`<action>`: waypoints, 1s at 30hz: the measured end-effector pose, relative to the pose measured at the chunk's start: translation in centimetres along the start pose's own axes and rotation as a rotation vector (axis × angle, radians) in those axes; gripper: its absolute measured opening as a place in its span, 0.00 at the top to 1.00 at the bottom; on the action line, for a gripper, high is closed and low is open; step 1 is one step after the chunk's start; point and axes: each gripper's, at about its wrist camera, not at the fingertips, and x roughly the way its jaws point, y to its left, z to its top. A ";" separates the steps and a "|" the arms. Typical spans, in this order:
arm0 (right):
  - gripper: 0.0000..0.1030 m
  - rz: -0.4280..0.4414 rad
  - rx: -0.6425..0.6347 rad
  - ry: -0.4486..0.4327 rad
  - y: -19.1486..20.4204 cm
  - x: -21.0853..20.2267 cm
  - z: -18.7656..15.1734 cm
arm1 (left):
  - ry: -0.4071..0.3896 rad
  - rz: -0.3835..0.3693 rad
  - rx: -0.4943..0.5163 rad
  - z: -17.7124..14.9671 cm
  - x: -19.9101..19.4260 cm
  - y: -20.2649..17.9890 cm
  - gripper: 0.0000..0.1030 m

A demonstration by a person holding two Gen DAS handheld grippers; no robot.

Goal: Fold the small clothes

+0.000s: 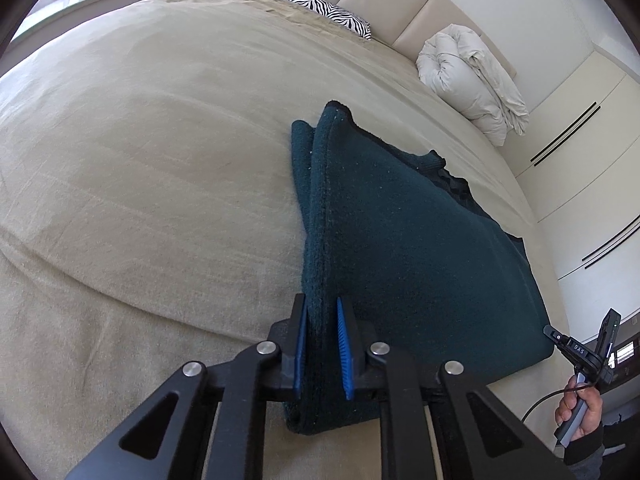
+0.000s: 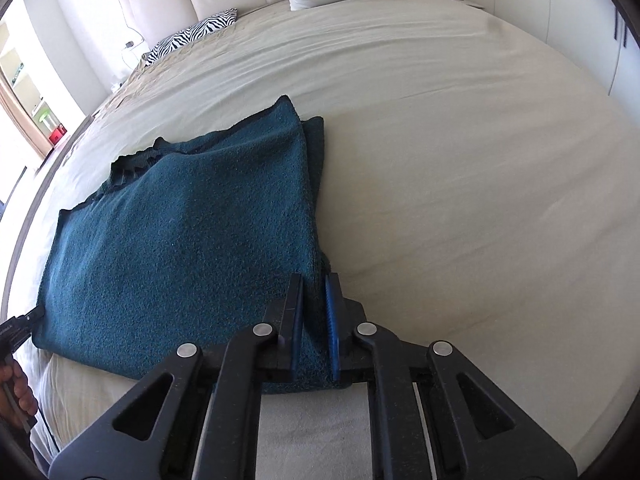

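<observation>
Dark teal cloth (image 1: pixel 400 240) with black edging. Lay on a sandy beige bed cover (image 1: pixel 140 160). Black-and-white zebra stripes on the pillow (image 1: pixel 320 10). Creamy white duvet (image 1: pixel 468 80). Blue pads (image 2: pixel 331 328) on black gripper fingers.

My left gripper (image 1: pixel 322 344) and right gripper (image 2: pixel 314 320) are black, with blue ribbed pads (image 1: pixel 345 350), silver rivets and a dark cuff.
</observation>
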 end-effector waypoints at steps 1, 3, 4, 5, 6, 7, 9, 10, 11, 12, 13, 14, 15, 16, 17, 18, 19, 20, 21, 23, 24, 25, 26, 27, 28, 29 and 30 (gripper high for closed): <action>0.92 0.002 0.003 -0.009 0.0 -0.4 -0.1 | -0.002 0.006 0.008 0.0 -0.1 -0.1 0.87; 0.92 0.002 0.006 -0.022 0.1 -1.1 -0.3 | -0.004 0.011 0.014 -0.1 -0.1 -0.1 0.87; 0.92 0.005 0.008 -0.027 0.1 -1.4 -0.3 | -0.005 0.013 0.013 -0.1 -0.2 -0.2 0.88; 0.92 0.008 0.011 -0.030 0.1 -1.6 -0.4 | -0.007 0.012 0.010 -0.2 -0.3 -0.1 0.88; 0.92 0.012 0.016 -0.031 -0.1 -1.8 -0.5 | -0.011 0.010 0.010 -0.2 -0.5 -0.2 0.88; 0.92 0.020 0.024 -0.030 -0.2 -1.9 -0.6 | -0.015 0.012 0.012 -0.2 -0.6 -0.3 0.88; 0.92 0.034 0.046 -0.025 -0.7 -1.9 -0.8 | -0.023 0.018 0.018 -0.5 -1.0 -0.4 0.89; 0.92 0.040 0.059 -0.023 -0.9 -1.9 -0.9 | -0.029 0.021 0.020 -0.7 -1.2 -0.5 0.90; 0.92 0.048 0.068 -0.023 -1.1 -2.0 -1.0 | -0.032 0.026 0.022 -0.9 -1.4 -0.5 0.90; 0.92 0.051 0.071 -0.026 -1.1 -2.1 -1.1 | -0.037 0.030 0.022 -1.1 -1.6 -0.5 0.91; 0.92 0.052 0.068 -0.030 -1.1 -2.3 -1.2 | -0.040 0.033 0.021 -1.3 -1.8 -0.5 0.94; 0.92 0.051 0.063 -0.033 -1.0 -2.4 -1.3 | -0.041 0.034 0.021 -1.5 -1.9 -0.4 0.94; 0.92 0.046 0.056 -0.034 -0.9 -2.4 -1.4 | -0.040 0.036 0.021 -1.7 -2.0 -0.3 0.94; 0.92 0.041 0.051 -0.032 -0.8 -2.3 -1.6 | -0.038 0.037 0.018 -1.9 -1.9 -0.1 0.94; 0.92 0.038 0.052 -0.028 -0.9 -2.1 -1.7 | -0.031 0.038 0.014 -2.1 -1.7 0.1 0.94; 0.92 0.040 0.061 -0.022 -1.2 -2.0 -1.8 | -0.025 0.038 0.011 -2.2 -1.5 0.2 0.94; 0.92 0.041 0.071 -0.018 -1.4 -1.8 -2.0 | -0.025 0.037 0.005 -2.3 -1.5 0.3 0.94; 0.92 0.040 0.080 -0.017 -1.6 -1.8 -2.1 | -0.030 0.037 0.006 -2.4 -1.7 0.3 0.94; 0.92 0.041 0.082 -0.023 -1.6 -2.1 -2.2 | -0.037 0.042 0.016 -2.5 -1.9 0.1 0.94; 0.95 0.031 0.065 -0.030 -1.4 -2.4 -2.3 | -0.046 0.050 0.034 -2.6 -2.1 -0.2 0.94; 0.95 0.029 0.059 -0.030 -1.4 -2.5 -2.4 | -0.046 0.051 0.038 -2.7 -2.1 -0.2 0.94; 0.95 0.028 0.056 -0.023 -1.4 -2.4 -2.5 | -0.041 0.051 0.035 -2.7 -1.9 0.0 0.94; 0.95 0.024 0.053 -0.013 -1.6 -2.1 -2.6 | -0.038 0.048 0.027 -2.7 -1.8 0.2 0.94; 0.95 0.025 0.057 -0.003 -1.8 -1.8 -2.8 | -0.038 0.044 0.020 -2.8 -1.7 0.3 0.94; 0.95 0.034 0.068 0.006 -2.0 -1.6 -2.9 | -0.040 0.043 0.019 -2.9 -1.8 0.3 0.94; 0.95 0.046 0.081 0.010 -2.3 -1.4 -3.0 | -0.042 0.045 0.024 -3.0 -1.8 0.2 0.94; 0.95 0.056 0.091 0.008 -2.5 -1.5 -3.1 | -0.043 0.048 0.029 -3.1 -1.9 0.2 0.94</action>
